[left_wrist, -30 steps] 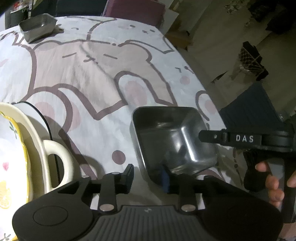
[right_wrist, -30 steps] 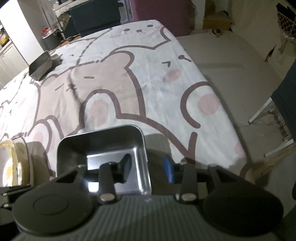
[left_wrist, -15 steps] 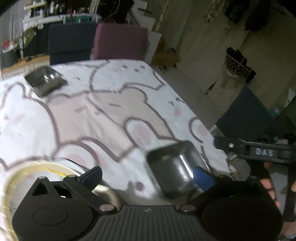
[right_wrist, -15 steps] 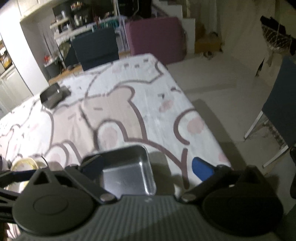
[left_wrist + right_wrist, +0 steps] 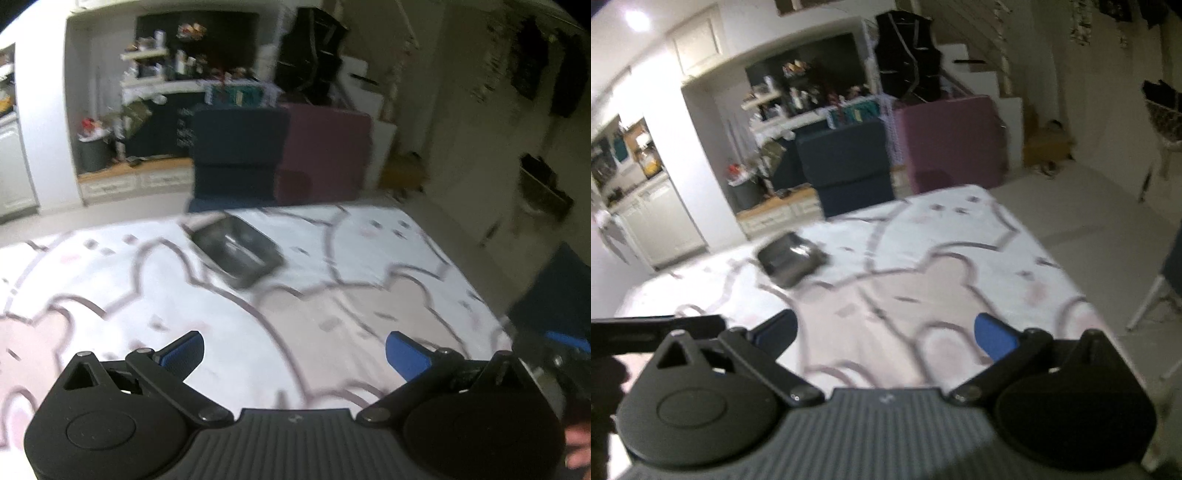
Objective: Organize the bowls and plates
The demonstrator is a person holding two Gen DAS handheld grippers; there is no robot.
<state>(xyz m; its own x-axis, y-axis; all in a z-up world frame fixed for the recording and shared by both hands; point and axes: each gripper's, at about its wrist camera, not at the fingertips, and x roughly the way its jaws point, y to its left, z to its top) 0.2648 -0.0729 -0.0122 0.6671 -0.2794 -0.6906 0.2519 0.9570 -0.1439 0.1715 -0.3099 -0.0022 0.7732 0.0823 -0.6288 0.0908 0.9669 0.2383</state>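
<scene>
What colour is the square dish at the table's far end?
Dark metallic grey square dish, clearest in the left wrist view.

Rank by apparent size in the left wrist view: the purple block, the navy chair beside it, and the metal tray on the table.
1. Navy chair and purple block: too alike to rank, and they overlap.
2. Metal tray: smallest, though it lies nearer the camera and is blurred.

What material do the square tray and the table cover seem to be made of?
Tray: likely stainless steel, grey and glossy, with bright reflections inside; blur leaves it uncertain. Table cover: looks like soft matte fabric, white with a printed cartoon bear pattern in pink and brown.
</scene>
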